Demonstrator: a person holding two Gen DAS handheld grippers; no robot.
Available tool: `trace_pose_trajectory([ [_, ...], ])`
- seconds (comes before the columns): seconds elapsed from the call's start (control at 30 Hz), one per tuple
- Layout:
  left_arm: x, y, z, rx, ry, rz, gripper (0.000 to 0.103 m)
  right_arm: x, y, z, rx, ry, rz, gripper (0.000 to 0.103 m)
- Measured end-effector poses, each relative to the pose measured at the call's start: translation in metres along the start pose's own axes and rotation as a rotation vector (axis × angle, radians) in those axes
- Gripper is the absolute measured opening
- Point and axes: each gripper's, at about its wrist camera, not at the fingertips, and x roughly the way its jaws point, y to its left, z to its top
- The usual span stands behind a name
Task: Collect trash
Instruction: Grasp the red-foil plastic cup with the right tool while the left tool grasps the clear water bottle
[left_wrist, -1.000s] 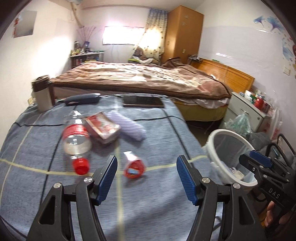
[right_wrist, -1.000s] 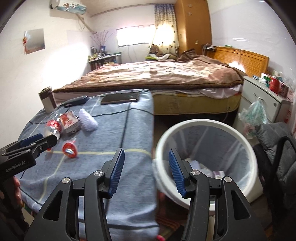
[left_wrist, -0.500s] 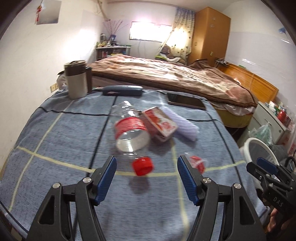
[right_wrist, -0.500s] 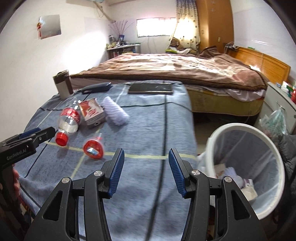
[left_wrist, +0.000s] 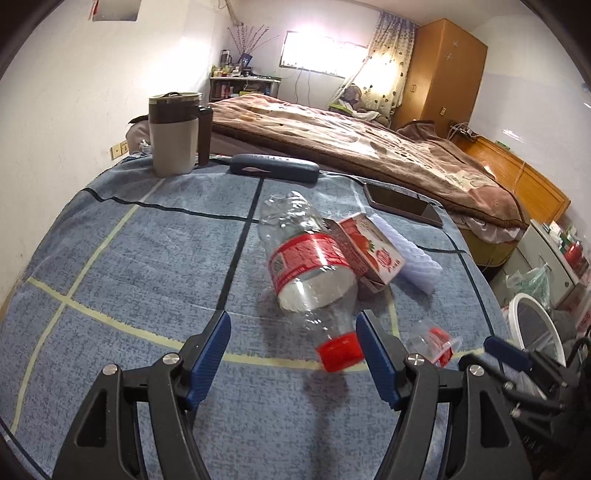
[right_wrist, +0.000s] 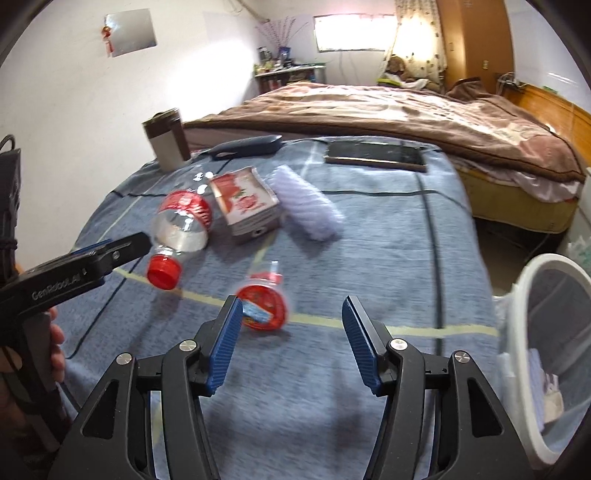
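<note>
On the blue cloth lies a clear plastic bottle (left_wrist: 310, 273) with a red label and red cap (left_wrist: 340, 350). Its cap points at my left gripper (left_wrist: 293, 347), which is open, and the cap sits just inside the right finger. Against the bottle rests a red and white carton (left_wrist: 371, 251) and a white ribbed sleeve (left_wrist: 410, 254). A small red-lidded cup (right_wrist: 262, 302) lies just ahead of my right gripper (right_wrist: 291, 334), near its left finger. Those jaws are opening with nothing pressed between them. The white mesh bin (right_wrist: 554, 354) stands off the bed's right edge.
A lidded mug (left_wrist: 177, 133), a dark case (left_wrist: 273, 168) and a tablet (left_wrist: 402, 205) lie at the far side of the cloth. Behind is a bed with a brown blanket (left_wrist: 351, 147). A nightstand (left_wrist: 554, 254) and bags stand right of the bin.
Both grippers swung left from the bin side toward the trash. The bottle cap now sits between the left fingers and the cup lies close before the right ones, which have widened.
</note>
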Motion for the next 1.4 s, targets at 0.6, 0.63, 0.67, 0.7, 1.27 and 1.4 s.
trace_pose_trajectory([
  [0.6, 0.024, 0.000, 0.029, -0.010, 0.029, -0.024, 0.076, 0.026, 0.010, 0.009, -0.025, 0.067, -0.043, 0.059],
  [0.63, 0.026, -0.002, 0.031, -0.002, 0.031, -0.023, 0.076, 0.027, 0.009, 0.010, -0.025, 0.069, -0.046, 0.059],
  [0.67, 0.028, -0.004, 0.032, 0.006, 0.033, -0.021, 0.077, 0.028, 0.009, 0.010, -0.024, 0.072, -0.054, 0.059],
  [0.7, 0.031, -0.006, 0.034, 0.008, 0.036, -0.020, 0.078, 0.029, 0.008, 0.011, -0.023, 0.071, -0.058, 0.059],
  [1.27, 0.066, -0.005, 0.042, -0.048, 0.102, -0.015, 0.078, 0.031, 0.000, 0.010, 0.024, 0.069, -0.031, 0.047],
  [1.4, 0.071, -0.002, 0.043, -0.075, 0.111, -0.034, 0.077, 0.032, 0.000, 0.010, 0.023, 0.068, -0.031, 0.047],
])
